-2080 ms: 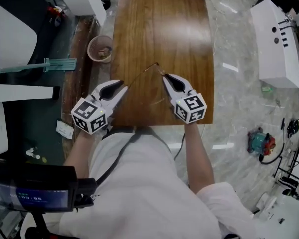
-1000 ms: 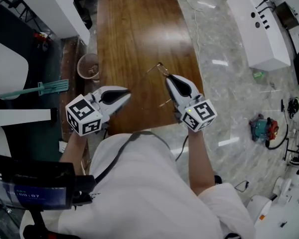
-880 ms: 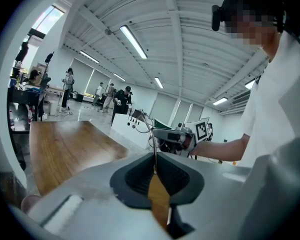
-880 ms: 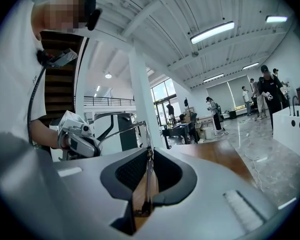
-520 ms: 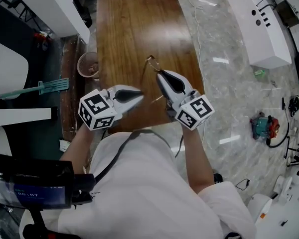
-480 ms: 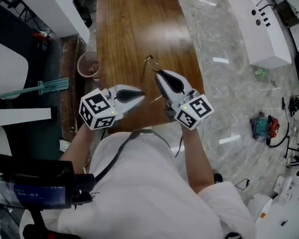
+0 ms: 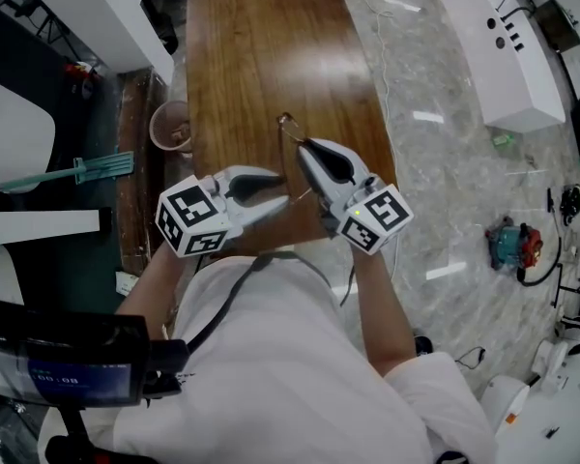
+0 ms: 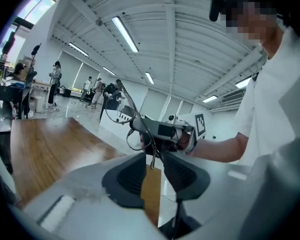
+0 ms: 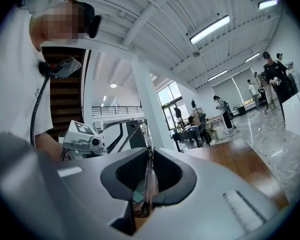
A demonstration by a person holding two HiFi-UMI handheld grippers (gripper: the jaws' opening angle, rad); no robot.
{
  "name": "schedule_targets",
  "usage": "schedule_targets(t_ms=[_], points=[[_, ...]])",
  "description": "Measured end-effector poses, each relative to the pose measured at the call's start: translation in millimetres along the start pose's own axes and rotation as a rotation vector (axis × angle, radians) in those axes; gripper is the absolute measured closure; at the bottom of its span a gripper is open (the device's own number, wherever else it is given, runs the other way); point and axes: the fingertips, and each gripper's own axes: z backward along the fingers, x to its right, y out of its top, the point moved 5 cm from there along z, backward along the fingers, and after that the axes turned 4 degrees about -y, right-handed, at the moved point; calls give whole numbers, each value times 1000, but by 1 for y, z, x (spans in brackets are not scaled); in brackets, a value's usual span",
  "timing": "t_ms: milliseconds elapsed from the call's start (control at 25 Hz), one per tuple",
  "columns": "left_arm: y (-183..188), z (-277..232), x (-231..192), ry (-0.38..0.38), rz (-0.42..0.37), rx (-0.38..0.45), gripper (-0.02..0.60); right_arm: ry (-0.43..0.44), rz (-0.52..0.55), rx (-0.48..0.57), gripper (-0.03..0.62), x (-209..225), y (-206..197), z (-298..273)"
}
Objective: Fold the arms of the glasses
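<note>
Head view — glasses [image 7: 287, 121], in right tool [image 7: 302, 147] (clamped)

Overhead; left gripper [image 7: 275, 189] opposite right gripper [image 7: 301, 147]

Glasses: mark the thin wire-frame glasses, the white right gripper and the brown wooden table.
Thin wire-frame glasses [image 7: 284, 119], head view: front rim, past the gripper tips.
White right gripper [image 9: 150, 153], right gripper view: midway between its fingertips, shut on the glasses.
Brown wooden table [image 7: 271, 46], head view: bare top.
</note>
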Motion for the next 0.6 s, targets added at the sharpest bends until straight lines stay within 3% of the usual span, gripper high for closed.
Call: schedule_targets(t_ms=[120, 200, 280, 600], points=[[1, 10, -3, 0, 14, 23, 465, -2, -14, -3, 554, 4, -1, 3], [3, 11, -3, -7, 3, 26, 542, 3, -29, 4, 554, 3, -1, 2], [5, 9, -1, -23, -15, 19, 575, 15, -39, 9, 554, -1, -2, -1], [9, 0, -2, -43, -38, -4, 575, 15, -58, 28, 554, -8, -1, -5]])
